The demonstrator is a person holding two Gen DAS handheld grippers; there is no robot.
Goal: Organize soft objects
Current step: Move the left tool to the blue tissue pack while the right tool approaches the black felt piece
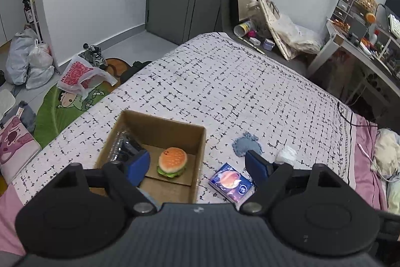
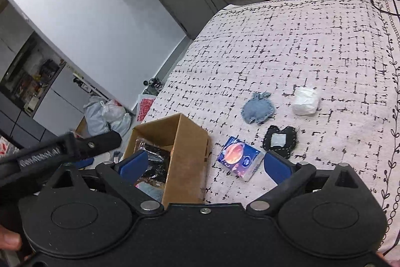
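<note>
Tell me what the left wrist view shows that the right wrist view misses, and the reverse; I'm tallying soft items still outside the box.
Only the left wrist view shows the burger plush lying inside the cardboard box.

Only the right wrist view shows the black pad with a pale centre on the bed cover.

Both show the box, the dark shiny packet in it, the planet-print pack, the blue-grey cloth and the white bundle, the last three outside the box.
</note>
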